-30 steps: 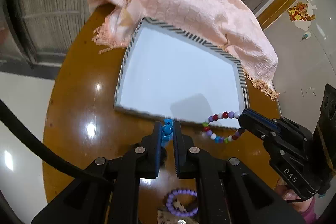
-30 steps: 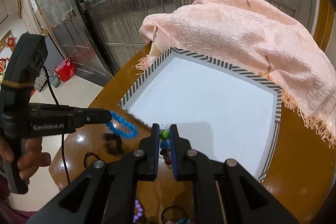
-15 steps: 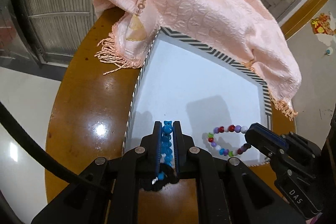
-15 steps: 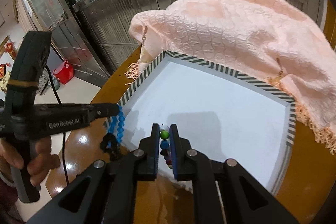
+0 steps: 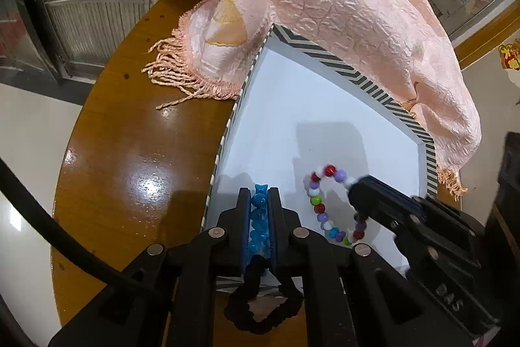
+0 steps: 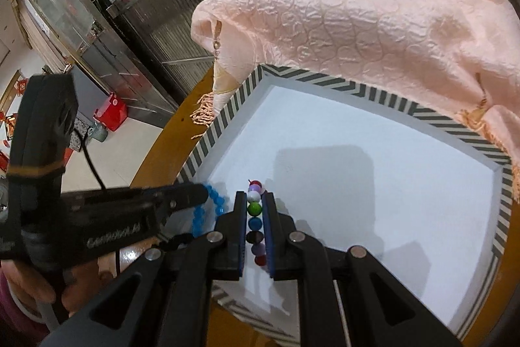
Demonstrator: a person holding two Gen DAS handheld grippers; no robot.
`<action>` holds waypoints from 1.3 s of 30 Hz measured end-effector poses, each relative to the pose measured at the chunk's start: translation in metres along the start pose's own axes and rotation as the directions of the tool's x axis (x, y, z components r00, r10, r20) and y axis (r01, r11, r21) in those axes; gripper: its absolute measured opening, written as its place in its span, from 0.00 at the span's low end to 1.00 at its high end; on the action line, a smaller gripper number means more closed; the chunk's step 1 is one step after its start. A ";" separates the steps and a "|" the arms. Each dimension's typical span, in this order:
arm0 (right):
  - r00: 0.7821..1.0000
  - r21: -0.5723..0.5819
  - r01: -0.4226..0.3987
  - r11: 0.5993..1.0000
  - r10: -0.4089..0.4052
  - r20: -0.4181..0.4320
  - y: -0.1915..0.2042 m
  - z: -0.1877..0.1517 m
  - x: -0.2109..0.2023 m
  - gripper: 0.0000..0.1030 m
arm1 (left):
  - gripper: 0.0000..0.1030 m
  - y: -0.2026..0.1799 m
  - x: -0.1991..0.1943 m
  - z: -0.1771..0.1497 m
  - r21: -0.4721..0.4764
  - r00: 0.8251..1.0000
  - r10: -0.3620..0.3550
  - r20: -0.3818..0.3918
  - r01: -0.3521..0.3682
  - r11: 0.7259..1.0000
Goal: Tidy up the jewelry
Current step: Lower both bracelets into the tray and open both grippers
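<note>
Both grippers pitch steeply down over the white tray (image 5: pixel 325 106). The left gripper (image 5: pixel 259 200) is clamped on a blue bead bracelet (image 5: pixel 259 228), strand running 12-to-6. The right gripper (image 6: pixel 254 204) pinches a multicoloured bead bracelet (image 6: pixel 254 218), likewise 12-to-6. Since a second ago, both have sunk from the tray's near rim to over its floor.

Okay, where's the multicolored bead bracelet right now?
The multicolored bead bracelet hangs clamped in the right gripper over the white tray, right of the blue bracelet.
</note>
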State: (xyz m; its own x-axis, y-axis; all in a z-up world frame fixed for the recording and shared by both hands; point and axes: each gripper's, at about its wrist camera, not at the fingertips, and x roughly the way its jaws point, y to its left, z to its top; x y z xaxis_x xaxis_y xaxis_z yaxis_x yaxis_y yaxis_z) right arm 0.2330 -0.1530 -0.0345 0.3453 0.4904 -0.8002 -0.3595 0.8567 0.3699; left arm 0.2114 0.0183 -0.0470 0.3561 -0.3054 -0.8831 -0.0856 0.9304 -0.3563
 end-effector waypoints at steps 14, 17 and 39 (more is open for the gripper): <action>0.999 0.074 0.008 0.997 -0.005 -0.035 -0.012 0.021 0.046 0.09 | 0.09 0.006 0.004 0.003 -0.007 0.999 0.038 0.022 -0.038 0.999; 0.999 0.103 0.025 0.994 -0.021 -0.033 -0.022 0.019 0.049 0.10 | 0.09 0.009 0.004 0.004 -0.030 1.000 0.023 0.020 -0.022 0.999; 0.994 0.031 -0.074 0.997 0.076 -0.084 0.009 -0.027 0.010 0.33 | 0.30 0.024 -0.052 -0.057 0.001 0.999 -0.031 0.035 0.031 1.000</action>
State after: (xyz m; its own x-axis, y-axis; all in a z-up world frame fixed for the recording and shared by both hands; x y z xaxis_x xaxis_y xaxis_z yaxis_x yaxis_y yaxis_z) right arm 0.2098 -0.1446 -0.0524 0.2431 0.5389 -0.8065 -0.3569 0.8228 0.4423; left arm 0.1379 0.0453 -0.0271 0.3909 -0.3268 -0.8605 -0.0741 0.9206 -0.3833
